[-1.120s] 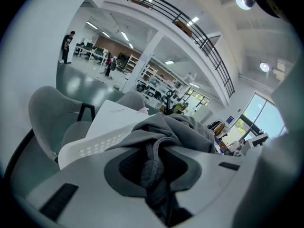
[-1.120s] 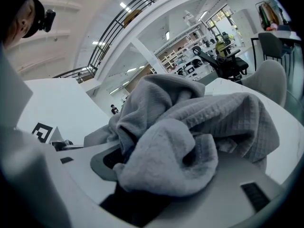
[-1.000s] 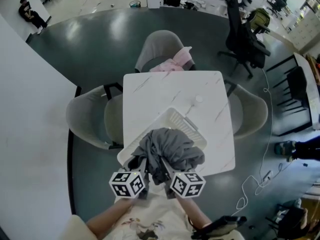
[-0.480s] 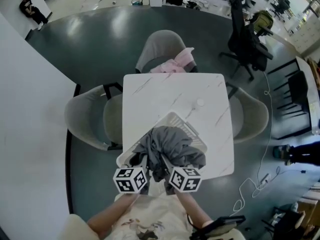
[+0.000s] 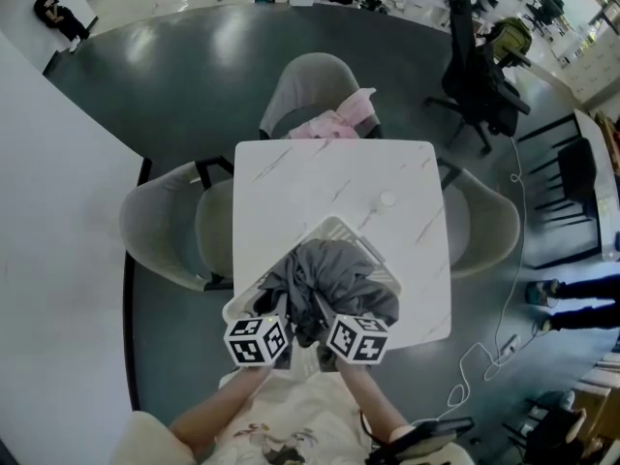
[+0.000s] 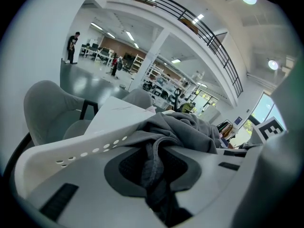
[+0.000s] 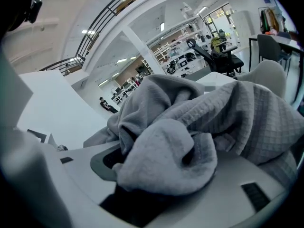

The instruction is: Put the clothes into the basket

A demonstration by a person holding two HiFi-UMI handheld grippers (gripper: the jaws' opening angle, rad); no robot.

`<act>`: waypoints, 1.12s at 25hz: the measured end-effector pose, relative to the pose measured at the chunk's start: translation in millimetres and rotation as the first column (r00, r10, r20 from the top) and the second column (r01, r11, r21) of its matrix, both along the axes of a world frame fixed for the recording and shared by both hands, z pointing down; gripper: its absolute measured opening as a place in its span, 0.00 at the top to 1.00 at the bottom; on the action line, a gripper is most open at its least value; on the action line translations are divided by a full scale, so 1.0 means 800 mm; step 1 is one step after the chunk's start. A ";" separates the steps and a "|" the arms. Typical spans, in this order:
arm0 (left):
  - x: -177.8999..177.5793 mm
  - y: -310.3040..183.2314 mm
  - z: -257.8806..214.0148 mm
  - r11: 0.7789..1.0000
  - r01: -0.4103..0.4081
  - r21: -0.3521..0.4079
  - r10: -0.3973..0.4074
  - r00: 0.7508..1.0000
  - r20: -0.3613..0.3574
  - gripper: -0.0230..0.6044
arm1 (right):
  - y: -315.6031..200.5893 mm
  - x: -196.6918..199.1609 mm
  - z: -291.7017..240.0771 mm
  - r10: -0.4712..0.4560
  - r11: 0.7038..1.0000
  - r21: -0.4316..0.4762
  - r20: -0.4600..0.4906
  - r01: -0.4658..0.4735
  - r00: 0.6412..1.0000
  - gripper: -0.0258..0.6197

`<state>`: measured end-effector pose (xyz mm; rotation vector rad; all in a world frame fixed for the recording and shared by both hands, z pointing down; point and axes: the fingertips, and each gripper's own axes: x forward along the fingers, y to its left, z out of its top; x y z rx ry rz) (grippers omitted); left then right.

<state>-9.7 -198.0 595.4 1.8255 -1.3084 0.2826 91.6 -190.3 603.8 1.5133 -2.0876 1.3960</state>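
Observation:
A grey garment (image 5: 329, 277) is heaped over a white slotted basket (image 5: 346, 229) at the near edge of the white marble table (image 5: 310, 177). My left gripper (image 5: 284, 320) is shut on a thin hanging strand of the grey garment (image 6: 154, 167), just over the basket's perforated rim (image 6: 85, 148). Beside it, my right gripper (image 5: 325, 323) is shut on a thick bunched fold of the same garment (image 7: 161, 160). The cloth hides both sets of fingertips and most of the basket's inside.
Pink clothes (image 5: 334, 122) lie on the grey chair (image 5: 310, 77) at the table's far side. Grey chairs stand at the left (image 5: 160, 235) and right (image 5: 489, 221). A small white disc (image 5: 386, 201) sits on the table. A black office chair (image 5: 475, 61) stands beyond.
Both grippers have sunk a little with the grey garment, bringing the heap lower over the basket. Their grips look unchanged.

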 end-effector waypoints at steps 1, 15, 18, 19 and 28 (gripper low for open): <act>0.001 -0.002 0.003 1.000 -0.001 -0.004 0.001 1.000 -0.002 0.85 | -0.001 0.001 0.002 0.003 1.000 -0.008 -0.005 -0.003 1.000 0.56; 0.001 -0.028 0.042 0.999 -0.005 -0.051 0.006 1.000 0.026 0.85 | -0.027 0.008 0.038 0.085 0.988 -0.124 -0.046 -0.090 0.995 0.55; 0.000 -0.032 0.053 0.998 -0.004 -0.064 0.007 0.999 0.050 0.85 | -0.032 0.008 0.050 0.089 0.984 -0.150 -0.066 -0.098 0.994 0.55; 0.000 -0.033 0.058 0.998 -0.002 -0.069 0.006 0.998 0.057 0.85 | -0.033 0.008 0.055 0.090 0.982 -0.158 -0.074 -0.101 0.993 0.55; -0.008 -0.040 0.106 0.985 0.021 -0.169 -0.003 0.995 0.103 0.85 | -0.040 0.003 0.103 0.090 0.967 -0.228 -0.096 -0.110 0.991 0.55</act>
